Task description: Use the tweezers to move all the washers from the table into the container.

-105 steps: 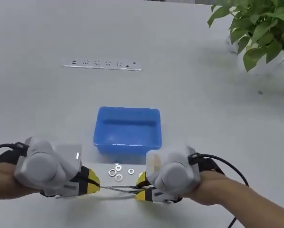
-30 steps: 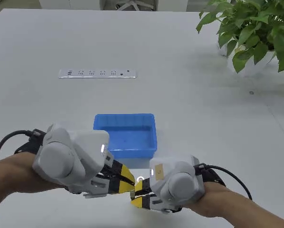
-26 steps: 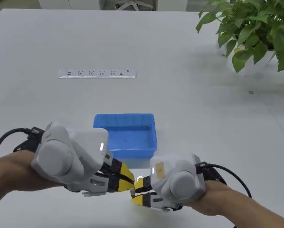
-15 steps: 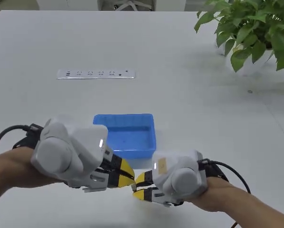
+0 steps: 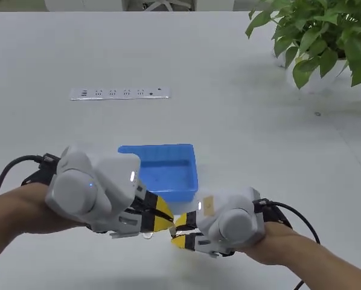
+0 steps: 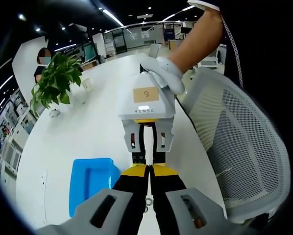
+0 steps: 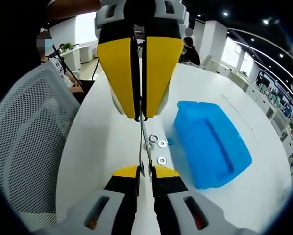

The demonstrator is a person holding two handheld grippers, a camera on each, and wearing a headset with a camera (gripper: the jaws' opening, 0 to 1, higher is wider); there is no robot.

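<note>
Four washers [image 7: 161,160], as far as I can count, lie flat in a loose cluster on the table [image 7: 102,142], just beside the near wall of the blue container [image 7: 210,142] and none inside it. My right gripper [image 7: 145,172] has its jaws pressed together on one end of the tweezers [image 7: 142,142], and my left gripper [image 7: 139,116] faces it, pinching the other end. The thin metal legs run between the two, above the washers.

I judge the washers light, hard and slick. Lying flush on the table, they offer no edge to grab from above. I would put one tweezer tip through a hole and the other outside the rim. The tweezers are springy and narrow, so they could twist in my jaws.
</note>
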